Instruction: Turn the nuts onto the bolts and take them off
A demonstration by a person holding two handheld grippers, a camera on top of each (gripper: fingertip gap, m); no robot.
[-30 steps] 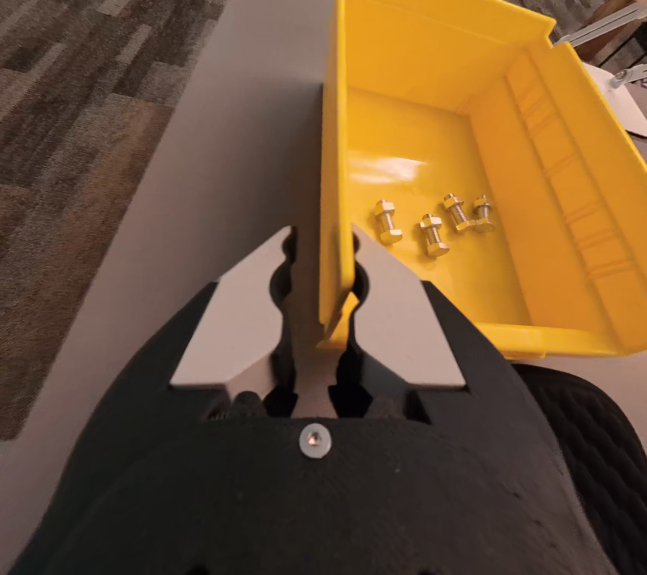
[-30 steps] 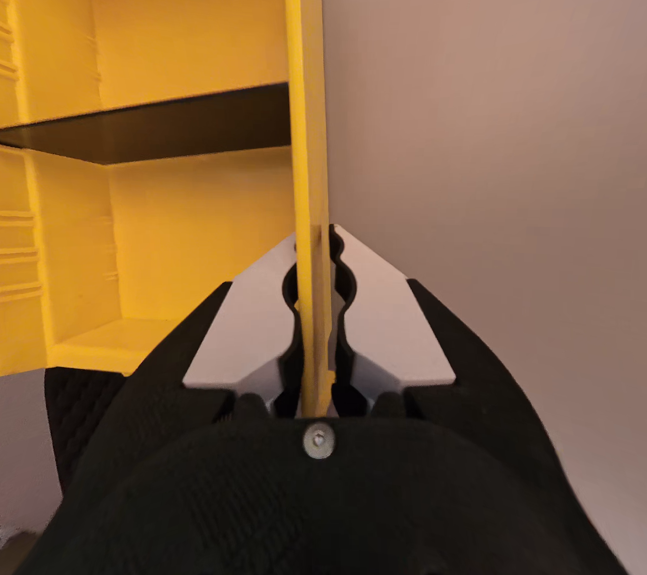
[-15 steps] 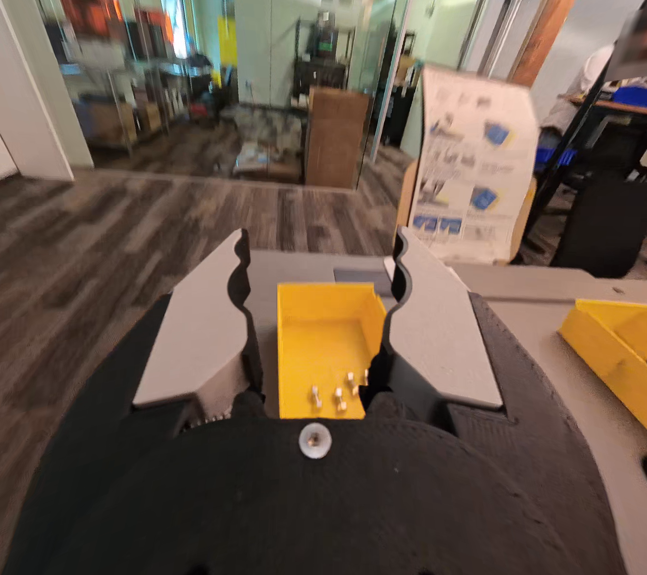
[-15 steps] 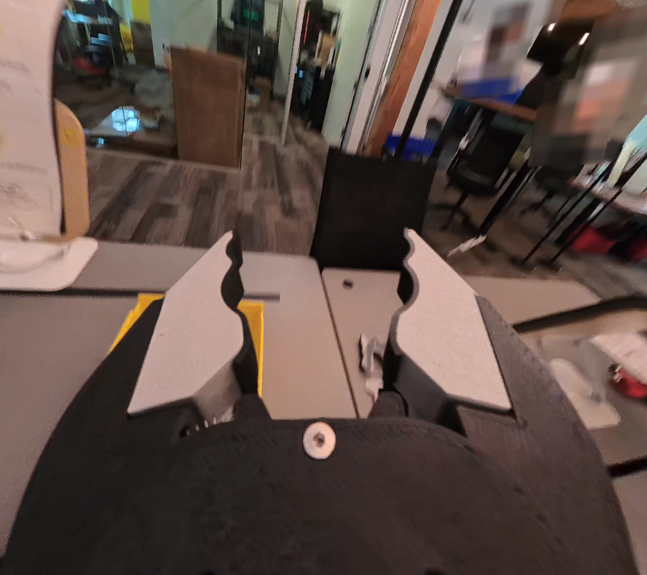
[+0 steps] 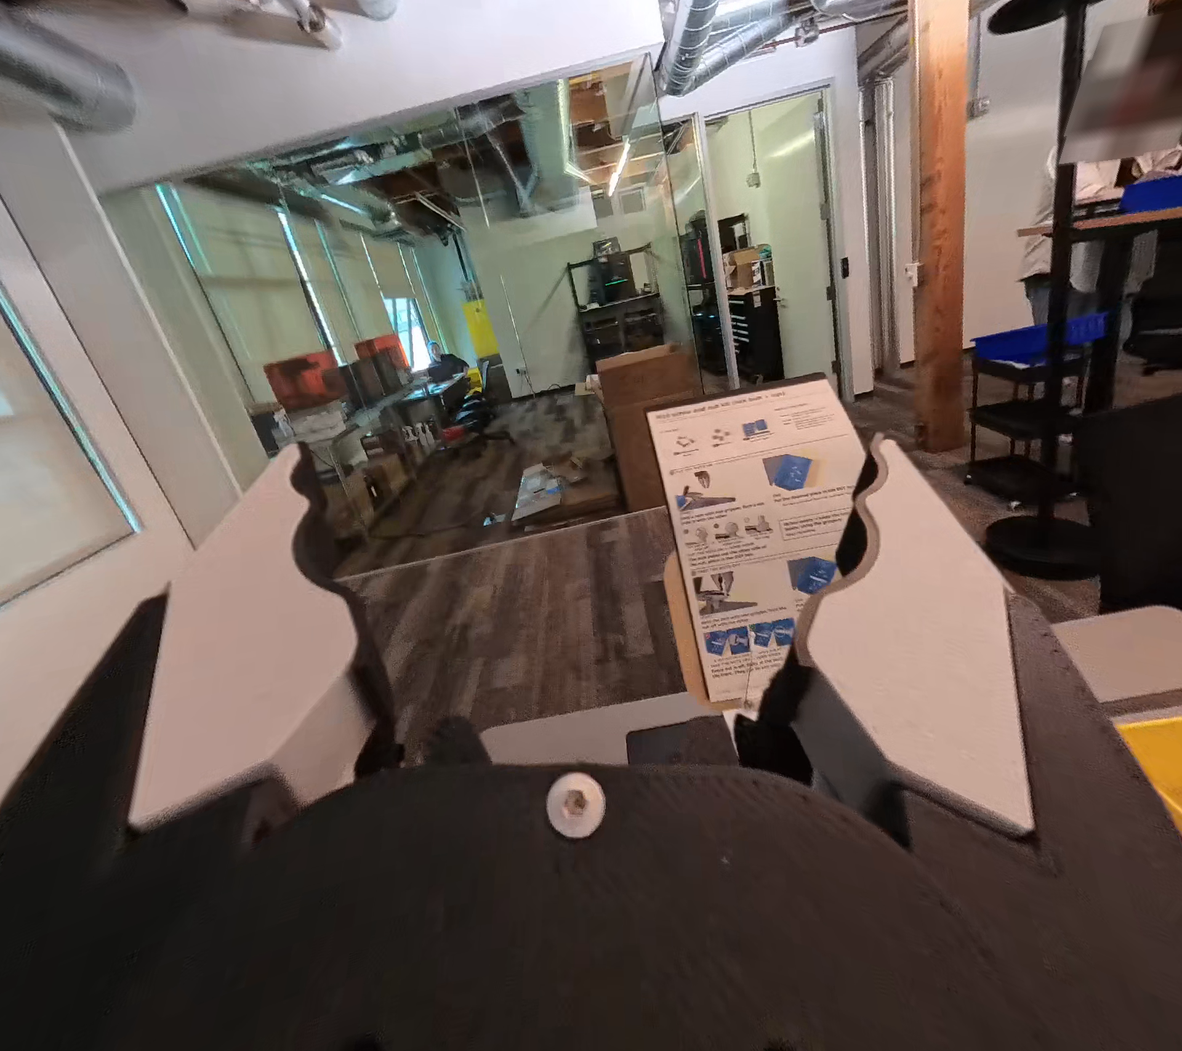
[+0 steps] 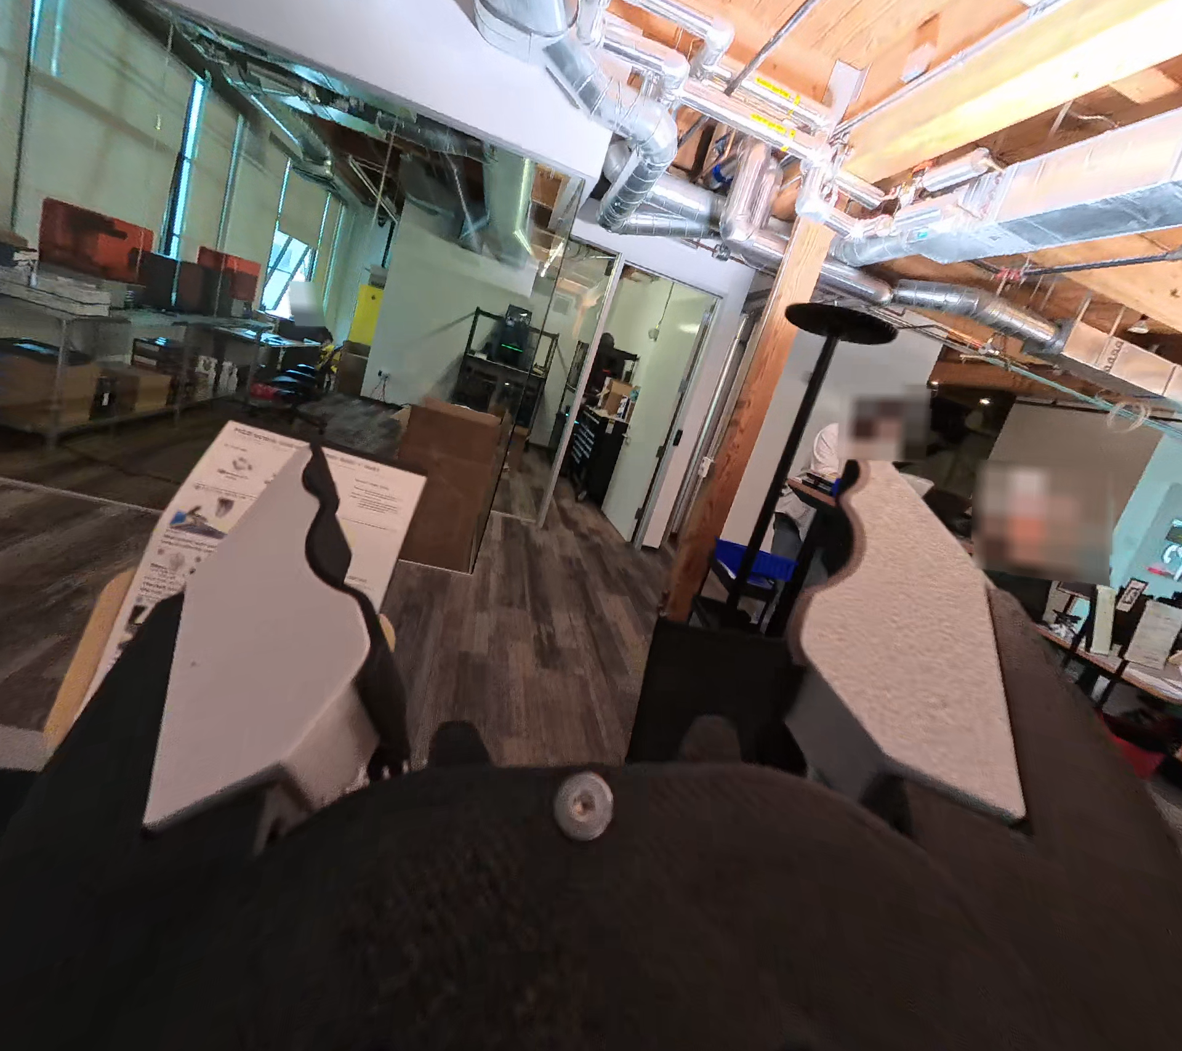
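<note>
My left gripper [image 5: 588,457] is wide open and empty, tilted up toward the room and ceiling. My right gripper [image 6: 582,467] is also wide open and empty, tilted up the same way. A corner of a yellow bin [image 5: 1154,761] shows at the right edge of the left wrist view, behind the right finger. No nuts or bolts are in view. The grey table [image 5: 575,726] shows only as a thin strip between the left gripper's fingers.
A printed instruction sheet on a cardboard stand [image 5: 748,534] stands at the table's far edge; it also shows in the right wrist view [image 6: 211,515]. A black chair back [image 6: 710,694] sits beyond the table. A wooden post [image 5: 937,189], cardboard boxes and glass walls lie farther off.
Both grippers let go of the yellow bins' walls, opened wide, pulled back and tilted upward. The bins and bolts have dropped out of view.
</note>
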